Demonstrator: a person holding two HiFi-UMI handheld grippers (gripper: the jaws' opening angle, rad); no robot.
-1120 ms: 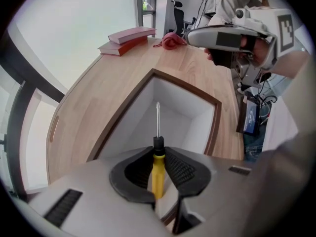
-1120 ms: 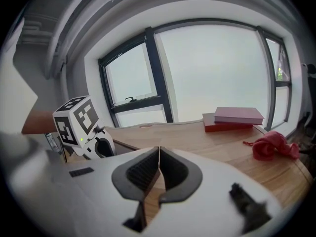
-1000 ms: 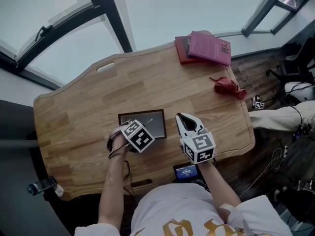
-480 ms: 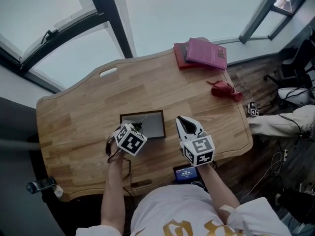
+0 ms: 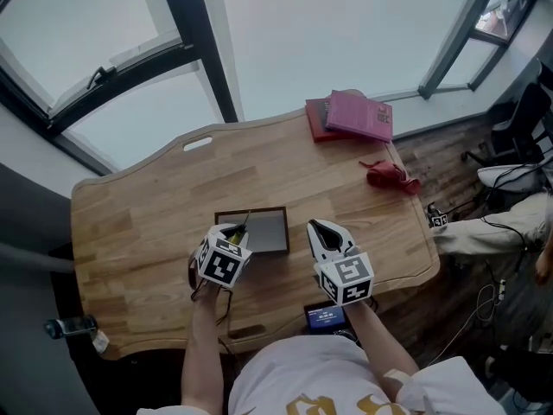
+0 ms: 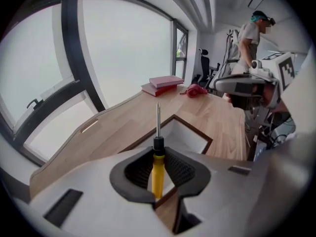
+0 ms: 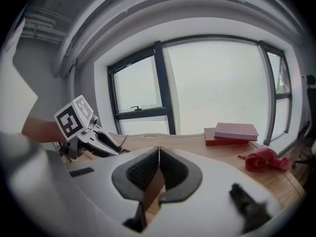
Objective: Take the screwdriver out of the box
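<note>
The box [image 5: 273, 233] is a shallow dark-rimmed tray with a grey floor, lying on the wooden table [image 5: 147, 206] near its front edge. My left gripper [image 5: 235, 233] hangs over the box's left end, shut on the yellow handle of the screwdriver [image 5: 243, 222]. In the left gripper view the handle [image 6: 157, 172] sits between the pads and the metal shaft points out over the box [image 6: 203, 138]. My right gripper [image 5: 322, 231] hovers just right of the box, shut with nothing in it; its pads meet at the tips [image 7: 158, 154].
Two reddish books [image 5: 354, 115] lie stacked at the table's far right corner, with a crumpled red cloth [image 5: 385, 176] in front of them. A small device with a blue screen [image 5: 324, 318] sits at the front edge. A person [image 6: 250, 33] stands beyond the table's right end.
My left gripper has risen and rolled, lifting the screwdriver up from the box. The right gripper has risen a little beside the box.
</note>
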